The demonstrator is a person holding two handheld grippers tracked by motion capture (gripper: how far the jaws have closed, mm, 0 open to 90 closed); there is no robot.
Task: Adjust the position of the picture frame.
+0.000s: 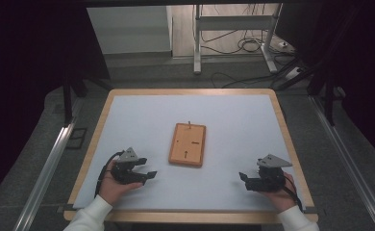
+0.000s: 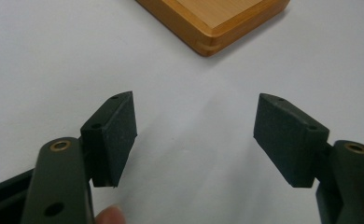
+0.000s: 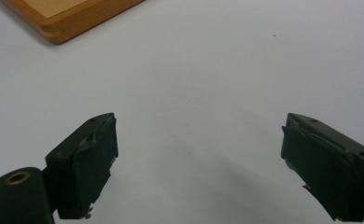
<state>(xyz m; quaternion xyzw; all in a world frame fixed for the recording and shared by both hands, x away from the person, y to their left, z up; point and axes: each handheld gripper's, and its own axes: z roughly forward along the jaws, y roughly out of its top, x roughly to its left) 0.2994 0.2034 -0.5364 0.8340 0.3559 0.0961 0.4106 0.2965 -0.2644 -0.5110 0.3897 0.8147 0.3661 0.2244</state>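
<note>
grey floor, cables beyond.

The bench is evenly lit from above; the surroundings are left dark, and soft shadows are cast beneath blurred fingers.

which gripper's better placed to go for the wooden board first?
Left, probably. The left gripper sits nearer the wooden board than the right gripper, and the board's corner looms closer ahead in the left gripper view. Both are open and empty, resting on the table.
</note>
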